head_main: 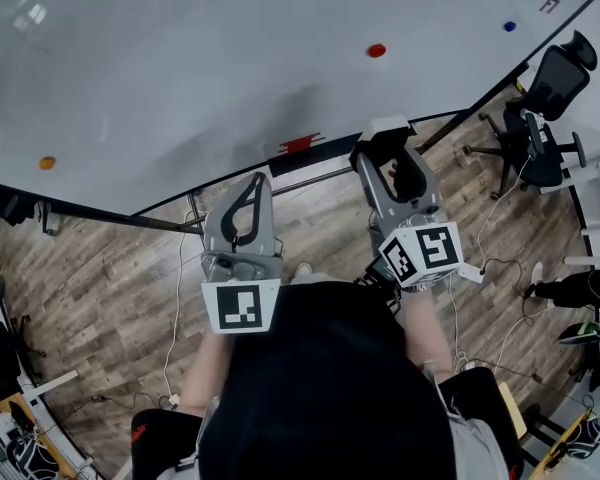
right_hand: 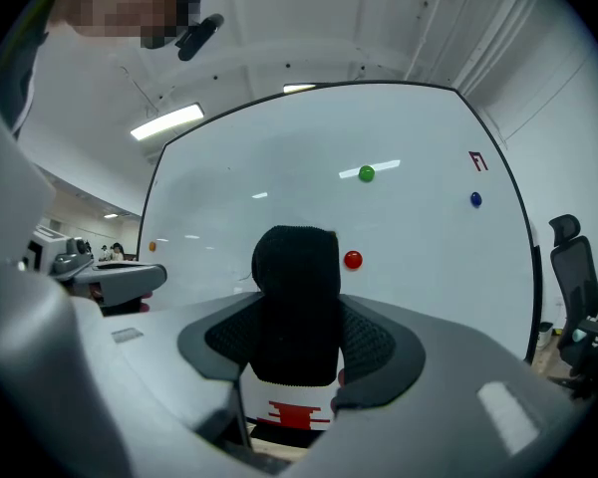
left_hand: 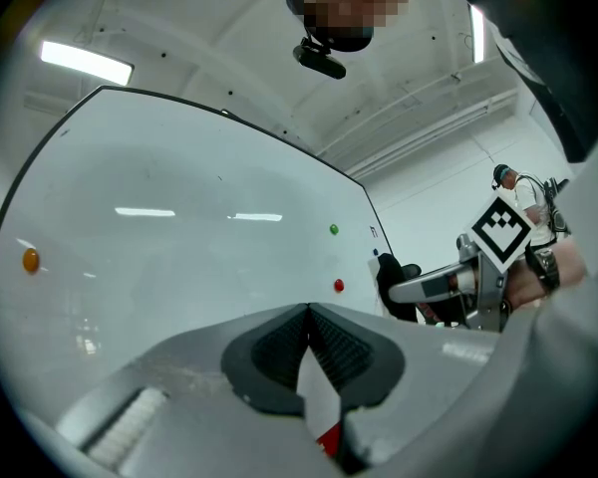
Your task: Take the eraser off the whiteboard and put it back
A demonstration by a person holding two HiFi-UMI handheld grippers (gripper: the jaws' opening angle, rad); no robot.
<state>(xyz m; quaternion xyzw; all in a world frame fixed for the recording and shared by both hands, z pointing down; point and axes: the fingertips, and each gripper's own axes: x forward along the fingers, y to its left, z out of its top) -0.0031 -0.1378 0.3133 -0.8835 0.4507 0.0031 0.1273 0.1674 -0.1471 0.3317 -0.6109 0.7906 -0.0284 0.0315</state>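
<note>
Eraser [right_hand: 297, 287]: it sits in your right claw [right_hand: 299, 342], centre of the right gripper view, with its black felt end standing up past the pads toward the whiteboard [right_hand: 279, 147]. The jaws are fairly wide only because the eraser's body fills them, and both pads bear on its sides. The grip is low on the body, which I judge leaves the felt end free to meet the board. No view shows whether the felt touches the board now.

Your left claw [left_hand: 307, 312] is closed, pad tips meeting and nothing between them. In the head view it sits left of centre, short of the board's lower edge. I judge it idle and kept out of the working side's way.

A red magnet [right_hand: 353, 260] shows just right of the eraser, a green one [right_hand: 366, 173] above it, and a blue one [right_hand: 475, 199] toward the upper right. Judged risk: seating the eraser on a magnet would leave it rocking.

Containers: no tray or holder is visible, so I take the bare board as the return place.
</note>
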